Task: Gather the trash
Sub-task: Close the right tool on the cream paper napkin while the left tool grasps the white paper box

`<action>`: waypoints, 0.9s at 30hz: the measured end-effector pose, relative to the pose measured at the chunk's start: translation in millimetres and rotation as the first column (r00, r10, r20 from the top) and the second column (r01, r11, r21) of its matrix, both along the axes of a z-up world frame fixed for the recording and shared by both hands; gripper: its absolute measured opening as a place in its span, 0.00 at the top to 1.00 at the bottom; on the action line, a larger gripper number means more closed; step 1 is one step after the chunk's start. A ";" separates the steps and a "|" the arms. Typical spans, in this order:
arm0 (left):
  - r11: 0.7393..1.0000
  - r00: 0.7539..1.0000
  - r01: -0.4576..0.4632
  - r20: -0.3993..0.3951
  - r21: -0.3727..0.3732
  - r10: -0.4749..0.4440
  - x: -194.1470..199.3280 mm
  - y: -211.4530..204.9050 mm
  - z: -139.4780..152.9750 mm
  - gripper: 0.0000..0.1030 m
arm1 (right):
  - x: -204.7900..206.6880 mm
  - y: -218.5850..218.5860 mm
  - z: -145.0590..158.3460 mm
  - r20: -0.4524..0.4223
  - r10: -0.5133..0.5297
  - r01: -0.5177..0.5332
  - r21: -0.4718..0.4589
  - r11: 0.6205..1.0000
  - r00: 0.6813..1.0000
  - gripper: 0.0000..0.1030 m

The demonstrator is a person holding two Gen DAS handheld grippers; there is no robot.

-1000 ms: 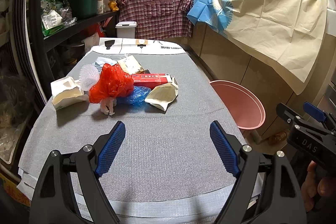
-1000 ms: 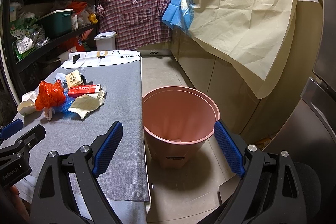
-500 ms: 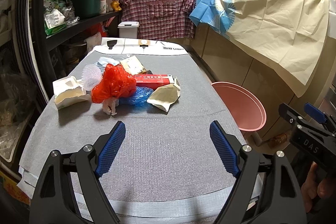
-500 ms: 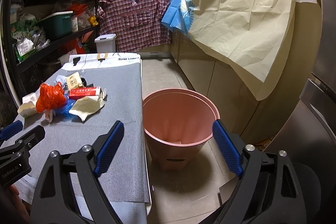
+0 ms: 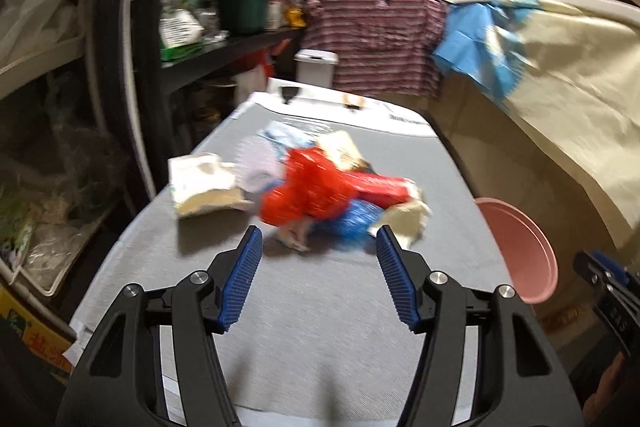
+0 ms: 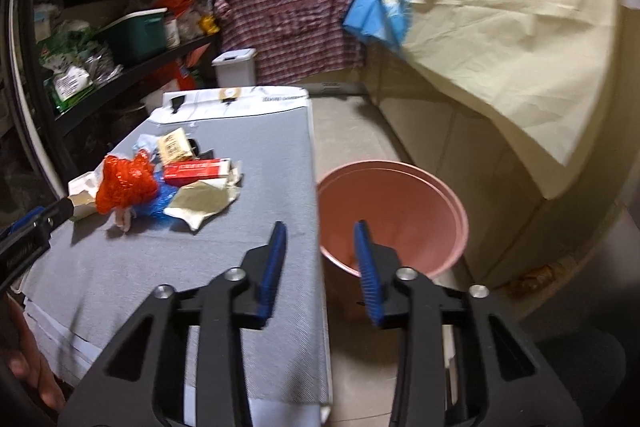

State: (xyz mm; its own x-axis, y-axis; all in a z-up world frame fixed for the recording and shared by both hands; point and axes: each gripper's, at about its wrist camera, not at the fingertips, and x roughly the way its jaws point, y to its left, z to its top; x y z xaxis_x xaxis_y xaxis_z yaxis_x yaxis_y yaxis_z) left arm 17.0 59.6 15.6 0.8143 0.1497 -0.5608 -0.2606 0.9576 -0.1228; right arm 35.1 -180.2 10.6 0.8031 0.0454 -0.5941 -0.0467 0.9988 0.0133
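Observation:
A heap of trash lies on the grey table [image 5: 320, 327]: a red plastic bag [image 5: 308, 191], a blue bag [image 5: 356, 219], a red box [image 5: 380, 187], a cream wrapper [image 5: 404, 219] and a torn white carton [image 5: 200, 183]. My left gripper [image 5: 318, 241] hovers just short of the heap, its jaws closing with nothing between them. A pink bin [image 6: 392, 215] stands on the floor right of the table. My right gripper [image 6: 320, 235] hangs over the table's right edge and the bin's rim, jaws closing on nothing. The red bag [image 6: 126, 183] shows in the right wrist view too.
Dark shelves [image 5: 224, 43] crowded with goods run along the table's left side. A cream cloth [image 6: 500, 27] and a blue cloth [image 6: 376, 11] drape the counter on the right. A small white bin [image 5: 316, 67] and a plaid shirt [image 6: 296, 23] sit beyond the table's far end.
Both grippers' jaws have narrowed, the right one much more. The left gripper has moved forward towards the trash heap. The right gripper has shifted a little towards the table edge.

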 end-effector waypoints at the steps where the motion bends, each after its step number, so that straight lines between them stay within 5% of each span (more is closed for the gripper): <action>1: 1.000 1.000 -0.021 0.012 0.008 0.021 1.0 5.4 1.3 0.43 | 4.3 3.8 -0.4 -0.005 0.012 -0.012 0.004 1.000 1.000 0.74; 13: 0.979 0.980 -0.196 -0.005 0.060 0.197 29.7 61.5 -11.4 0.44 | 97.1 78.1 -21.6 -0.102 0.175 -0.159 0.150 0.976 0.979 0.71; 15: 0.971 0.974 -0.224 -0.018 0.081 0.226 36.4 72.3 -17.6 0.44 | 110.1 88.2 -29.4 -0.124 0.189 -0.166 0.172 0.971 0.974 0.63; 27: 0.970 0.960 -0.239 -0.141 0.049 0.243 61.5 103.4 -53.5 0.54 | 167.0 108.6 -75.2 -0.276 0.176 -0.085 0.312 0.946 0.945 0.51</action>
